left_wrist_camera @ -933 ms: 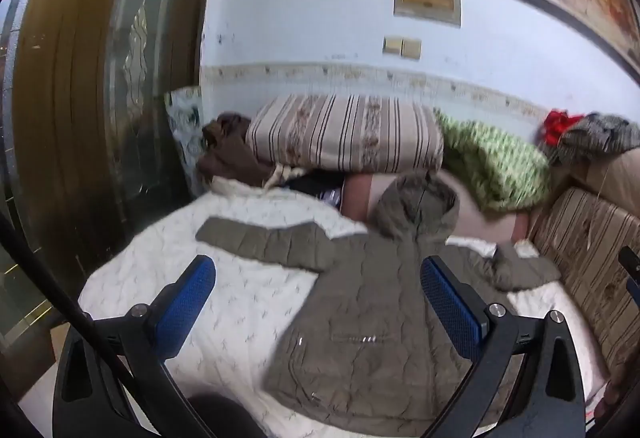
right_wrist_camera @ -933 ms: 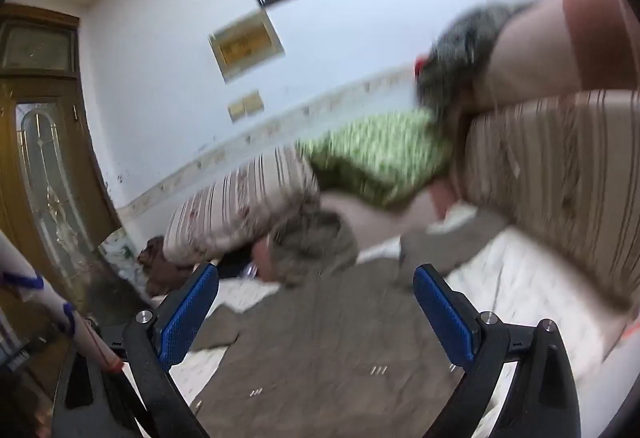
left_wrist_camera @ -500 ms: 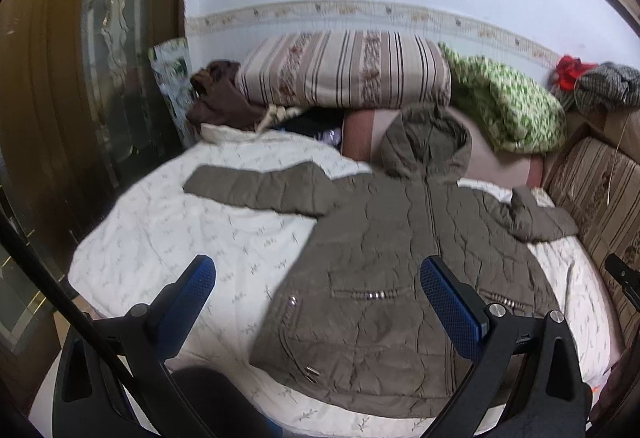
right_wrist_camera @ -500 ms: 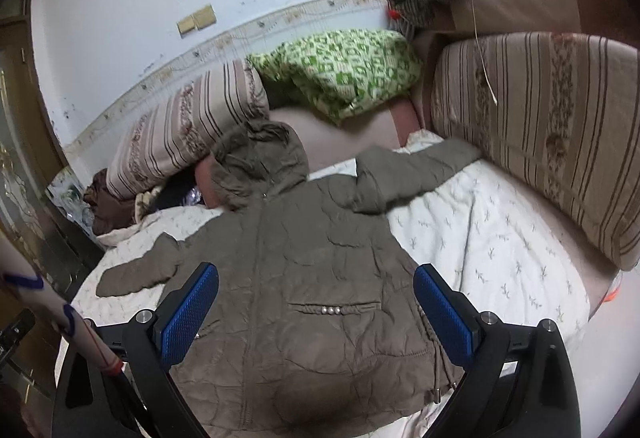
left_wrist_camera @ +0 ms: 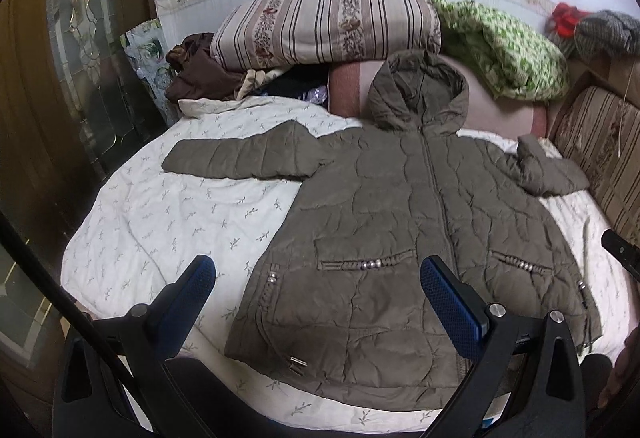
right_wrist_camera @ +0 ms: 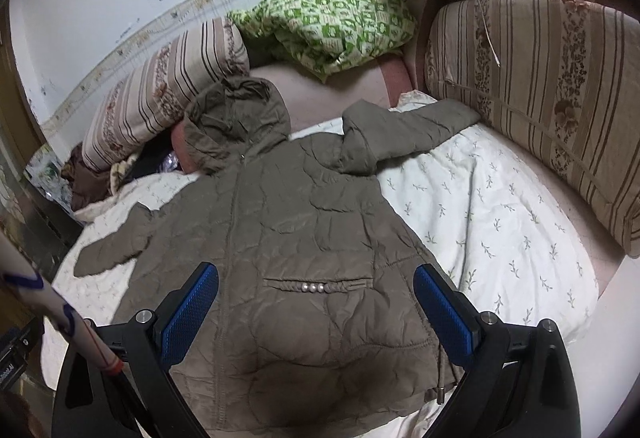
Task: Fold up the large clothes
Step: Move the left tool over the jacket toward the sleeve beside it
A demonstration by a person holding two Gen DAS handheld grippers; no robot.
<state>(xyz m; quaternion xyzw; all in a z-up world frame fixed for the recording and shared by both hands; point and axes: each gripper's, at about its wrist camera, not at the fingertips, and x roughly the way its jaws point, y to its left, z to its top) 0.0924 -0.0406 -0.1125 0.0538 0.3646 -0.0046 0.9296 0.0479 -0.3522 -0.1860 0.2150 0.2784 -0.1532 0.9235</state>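
An olive-brown hooded quilted jacket (left_wrist_camera: pixel 400 222) lies flat, front up, on a white quilt (left_wrist_camera: pixel 180 210), hood toward the wall, both sleeves spread out. It also shows in the right wrist view (right_wrist_camera: pixel 288 258). My left gripper (left_wrist_camera: pixel 316 290) is open and empty, above the jacket's lower left hem. My right gripper (right_wrist_camera: pixel 316 298) is open and empty, above the jacket's lower right part near a pocket (right_wrist_camera: pixel 312 286).
A striped pillow (left_wrist_camera: pixel 324 26), a green patterned blanket (left_wrist_camera: pixel 504 50) and brown clothes (left_wrist_camera: pixel 196 70) lie at the head of the bed. A striped cushion (right_wrist_camera: pixel 540 98) lines the right side. A glazed wooden door (left_wrist_camera: pixel 72 50) stands at the left. The quilt (right_wrist_camera: pixel 500 214) lies bare right of the jacket.
Both grippers have tilted down and moved closer over the bed, so the jacket fills more of both views. Both stay open.
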